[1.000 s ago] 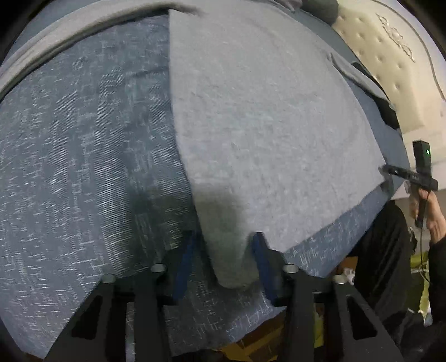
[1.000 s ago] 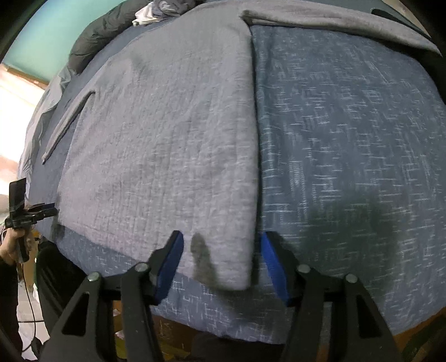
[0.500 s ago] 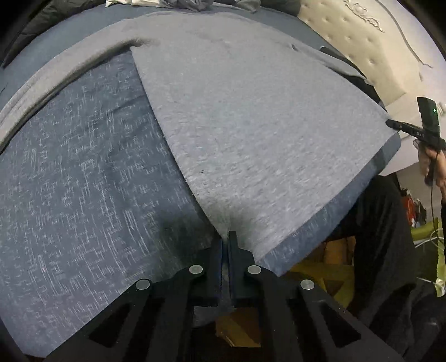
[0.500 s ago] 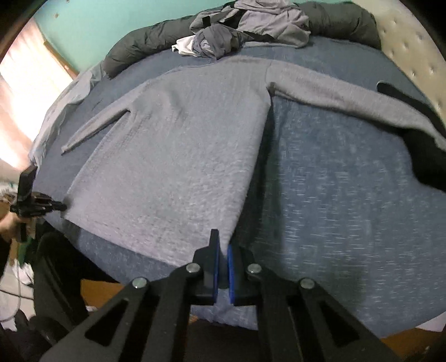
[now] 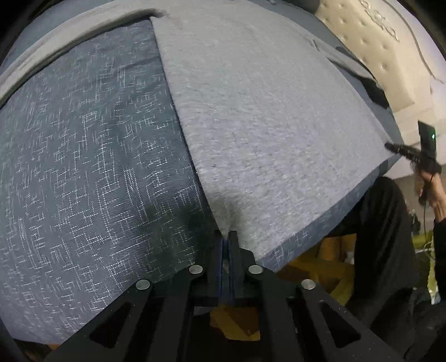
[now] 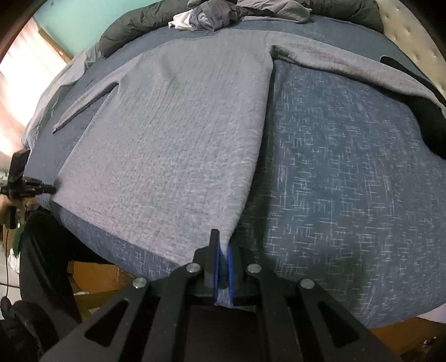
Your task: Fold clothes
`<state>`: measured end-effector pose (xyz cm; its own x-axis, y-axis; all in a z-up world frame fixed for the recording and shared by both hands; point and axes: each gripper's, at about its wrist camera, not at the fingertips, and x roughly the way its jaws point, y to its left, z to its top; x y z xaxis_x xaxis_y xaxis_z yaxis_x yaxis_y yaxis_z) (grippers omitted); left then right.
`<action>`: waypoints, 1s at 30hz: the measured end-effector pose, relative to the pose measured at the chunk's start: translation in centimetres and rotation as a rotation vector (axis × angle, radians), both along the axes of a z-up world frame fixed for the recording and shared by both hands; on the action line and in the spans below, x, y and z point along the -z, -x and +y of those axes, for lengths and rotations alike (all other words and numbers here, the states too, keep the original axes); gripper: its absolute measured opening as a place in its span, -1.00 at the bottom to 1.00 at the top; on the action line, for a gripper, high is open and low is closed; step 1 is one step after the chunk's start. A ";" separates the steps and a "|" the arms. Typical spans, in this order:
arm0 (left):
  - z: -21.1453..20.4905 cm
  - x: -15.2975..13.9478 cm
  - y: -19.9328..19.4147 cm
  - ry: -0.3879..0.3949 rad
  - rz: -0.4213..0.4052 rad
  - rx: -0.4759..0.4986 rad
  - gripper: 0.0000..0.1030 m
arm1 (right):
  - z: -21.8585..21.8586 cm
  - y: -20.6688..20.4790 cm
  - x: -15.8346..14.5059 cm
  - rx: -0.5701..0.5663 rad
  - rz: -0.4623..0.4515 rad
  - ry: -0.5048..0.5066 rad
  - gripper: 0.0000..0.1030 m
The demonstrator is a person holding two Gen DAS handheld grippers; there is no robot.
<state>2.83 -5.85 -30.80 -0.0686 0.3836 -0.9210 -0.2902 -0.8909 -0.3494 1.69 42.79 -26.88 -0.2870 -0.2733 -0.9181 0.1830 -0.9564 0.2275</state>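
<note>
Here, a grey long-sleeved top [image 6: 178,144] lies spread flat on a blue patterned bedspread [image 6: 348,178], hem at the near edge of the bed, both sleeves stretched out sideways. My left gripper [image 5: 226,245] has its fingers pressed together on the hem corner at one side, a little grey cloth showing between the pads. My right gripper [image 6: 222,259] pinches the opposite hem corner the same way, with cloth caught between its blue pads. Each wrist view shows the other gripper small at the far end of the hem.

I judge the step in hand to be a lengthwise fold: both bottom corners are held, and the body of the top lies unfolded. The next move likely calls for lifting both corners together, keeping the hem taut and level, and carrying it toward the shoulders.

Beyond the top, a heap of other clothes [image 6: 211,16] waits by the dark pillows, and a padded cream headboard [image 5: 370,41] stands at the side.
</note>
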 end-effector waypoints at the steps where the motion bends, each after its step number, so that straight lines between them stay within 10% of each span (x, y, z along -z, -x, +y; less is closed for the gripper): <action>1: -0.1 0.1 0.0 0.010 -0.005 -0.002 -0.87 | 0.1 0.0 0.1 -0.002 -0.005 0.000 -0.91; 15: -5.0 -4.1 3.6 0.020 0.152 -0.152 -0.84 | 2.8 2.2 -4.0 0.116 0.061 0.081 -0.29; 30: -1.8 -4.3 23.1 -0.106 0.244 -0.400 -0.26 | -3.2 11.9 -1.6 0.162 0.161 0.206 -0.28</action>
<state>-20.26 -7.62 -26.47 -0.4392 0.3741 -0.8168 -0.0167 -0.9124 -0.4089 -10.23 39.61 -25.27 -0.4792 -0.3875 -0.7875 0.0815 -0.9130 0.3997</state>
